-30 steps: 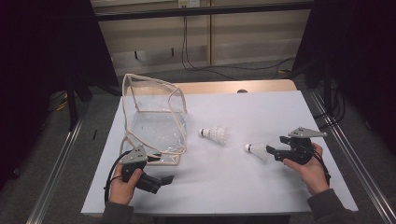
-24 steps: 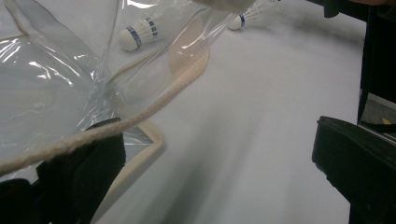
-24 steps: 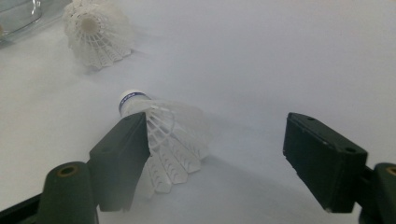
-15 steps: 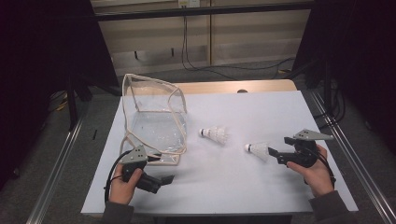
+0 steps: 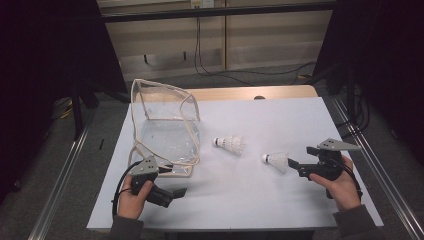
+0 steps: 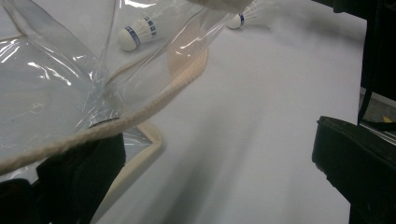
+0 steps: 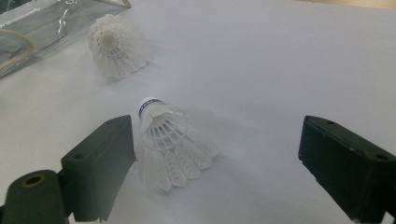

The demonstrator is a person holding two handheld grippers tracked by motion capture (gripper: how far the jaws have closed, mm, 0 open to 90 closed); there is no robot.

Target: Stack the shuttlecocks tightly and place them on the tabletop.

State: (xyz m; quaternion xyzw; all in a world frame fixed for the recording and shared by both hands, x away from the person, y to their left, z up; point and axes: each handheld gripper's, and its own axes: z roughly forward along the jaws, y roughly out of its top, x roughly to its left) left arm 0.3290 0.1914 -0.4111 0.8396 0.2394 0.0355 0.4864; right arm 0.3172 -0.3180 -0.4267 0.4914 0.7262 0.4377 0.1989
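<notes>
Shuttlecock [image 7: 173,144] lay loose on the bench [image 7: 280,70] between the wide-open, just-opening jaws of the right gripper [image 7: 215,163], touching the left jaw; a nudge could roll it away.

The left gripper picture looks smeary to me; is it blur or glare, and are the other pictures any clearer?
Left gripper view: the clear bag sits so close that it goes soft, with bright glints on its folds. Right gripper view: the near shuttlecock is fairly sharp, the far one softer. High view: the white table is evenly lit, the room around it dark.
</notes>
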